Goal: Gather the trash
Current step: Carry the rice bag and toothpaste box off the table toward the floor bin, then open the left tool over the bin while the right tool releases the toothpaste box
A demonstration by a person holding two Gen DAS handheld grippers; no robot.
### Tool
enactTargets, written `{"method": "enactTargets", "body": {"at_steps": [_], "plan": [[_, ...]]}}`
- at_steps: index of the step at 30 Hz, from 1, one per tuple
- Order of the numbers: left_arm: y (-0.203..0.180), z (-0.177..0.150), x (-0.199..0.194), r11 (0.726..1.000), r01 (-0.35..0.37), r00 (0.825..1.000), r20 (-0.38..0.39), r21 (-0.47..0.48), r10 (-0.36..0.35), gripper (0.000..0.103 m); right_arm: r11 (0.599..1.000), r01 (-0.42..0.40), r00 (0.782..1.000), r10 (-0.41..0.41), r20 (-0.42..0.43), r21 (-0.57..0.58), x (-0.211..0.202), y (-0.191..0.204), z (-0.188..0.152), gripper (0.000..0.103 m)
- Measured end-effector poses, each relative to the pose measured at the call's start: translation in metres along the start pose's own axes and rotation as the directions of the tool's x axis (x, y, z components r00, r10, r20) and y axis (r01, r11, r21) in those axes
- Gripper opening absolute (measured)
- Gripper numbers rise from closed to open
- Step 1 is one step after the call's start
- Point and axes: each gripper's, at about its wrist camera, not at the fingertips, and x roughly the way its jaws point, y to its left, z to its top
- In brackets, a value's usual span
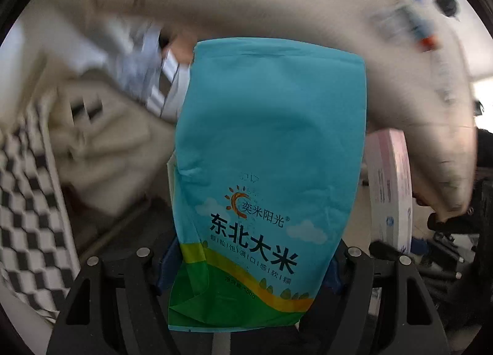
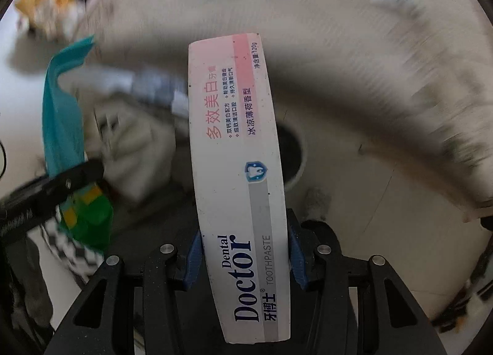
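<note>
My left gripper [image 1: 246, 265] is shut on a turquoise rice bag [image 1: 268, 155] with a green and yellow bottom, held upright in front of the camera. My right gripper [image 2: 243, 256] is shut on a white and pink Dental Doctor toothpaste box [image 2: 237, 164], which points away from me. The toothpaste box also shows at the right of the left wrist view [image 1: 391, 188]. The rice bag also shows at the left of the right wrist view [image 2: 64, 121], pinched by the left gripper's black fingers [image 2: 71, 179]. Both views are blurred by motion.
A large beige cushion or sofa edge [image 1: 308, 10] arcs across the top of both views. A black and white checkered cloth [image 1: 27, 216] lies at left. A dark round opening [image 2: 291, 155] sits on the pale floor [image 2: 369, 216] behind the toothpaste box. Blurred orange packaging [image 2: 52, 7] lies top left.
</note>
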Motion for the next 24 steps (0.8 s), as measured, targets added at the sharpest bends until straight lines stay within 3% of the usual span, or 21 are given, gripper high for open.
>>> {"method": "enactTargets", "body": {"at_steps": [4,6,10,15,18,19,21,23,24], "plan": [[0.022,0.003,0.097,0.993,0.083,0.991,-0.094,-0.079,-0.09,0.071,0.998,0.047,0.995,-0.05,-0.088,-0.039,0.091,-0.011,0.003,0.049],[0.02,0.01,0.153,0.985,0.138,0.977,-0.147,-0.1,-0.152,0.071,0.997,0.07,0.992,-0.073,-0.106,-0.03,0.136,-0.027,0.009,0.049],[0.004,0.027,0.262,0.967,0.23,0.933,-0.26,-0.105,-0.25,0.071,0.994,0.105,0.984,-0.1,-0.15,0.026,0.224,-0.072,0.032,0.049],[-0.011,0.05,0.358,0.966,0.243,0.897,-0.357,-0.09,-0.259,0.075,0.993,0.087,0.976,-0.07,-0.207,0.074,0.303,-0.112,0.064,0.05],[-0.01,0.056,0.38,0.97,0.223,0.901,-0.359,-0.096,-0.243,0.088,0.997,0.063,0.971,-0.051,-0.234,0.043,0.333,-0.113,0.078,0.05],[-0.005,0.058,0.382,0.971,0.218,0.904,-0.354,-0.101,-0.24,0.098,0.998,0.058,0.97,-0.048,-0.237,0.033,0.342,-0.113,0.081,0.051],[-0.003,0.056,0.382,0.973,0.202,0.916,-0.331,-0.114,-0.228,0.099,0.999,0.031,0.969,-0.025,-0.246,0.021,0.354,-0.112,0.082,0.052],[-0.001,0.055,0.377,0.98,0.163,0.93,-0.312,-0.118,-0.193,0.1,1.0,0.03,0.975,-0.028,-0.222,0.006,0.362,-0.113,0.084,0.072],[0.001,0.054,0.373,0.984,0.139,0.944,-0.286,-0.112,-0.166,0.1,0.999,0.034,0.977,-0.033,-0.212,0.005,0.369,-0.107,0.091,0.091]]}}
